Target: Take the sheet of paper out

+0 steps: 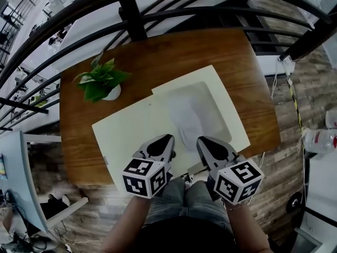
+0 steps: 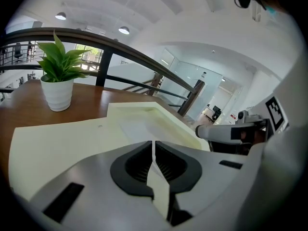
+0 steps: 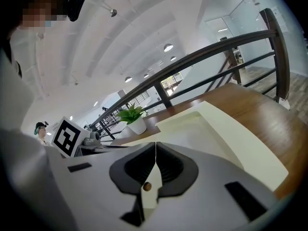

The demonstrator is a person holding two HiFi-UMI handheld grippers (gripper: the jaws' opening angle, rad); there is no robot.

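wooden table (image 1: 158,51) set against a dark railing (image 1: 131,15), lower level visible beyond it. reference = potted plant (image 1: 100,82), far-left on the tabletop.

left to right from the plant:
- flat cream panel (image 1: 131,141): starts just right of the plant, on the near side, lying flat. looks like the folded-out lid of the case.
- left gripper (image 1: 169,139): well right of the plant, near side, over the panel's near edge. jaws together, nothing between them.
- sheet of paper (image 1: 187,115): further right of the plant, lying flat on the floor of the shallow cream tray (image 1: 234,125).
- right gripper (image 1: 200,140): right of the sheet's near end, same near side as the left one. jaws closed flush, empty.
- the tray's right wall is the thing farthest from the plant.

progress: nothing done on the actual extraction. the case is open and the sheet exposed, so access looks sorted. still to do, as i read it: open a pair of jaws, reach an edge of the sheet, pinch it, lift it clear of the tray walls. neither tool touches the paper. both sit just short of its near end.

sheet orientation: long axis runs from the railing side toward the person, with the near end skewed slightly away from the plant, roughly parallel to the tray's long walls. the short near edge points at the gap between the two grippers. no curl visible. can't tell which face is up, no print readable.
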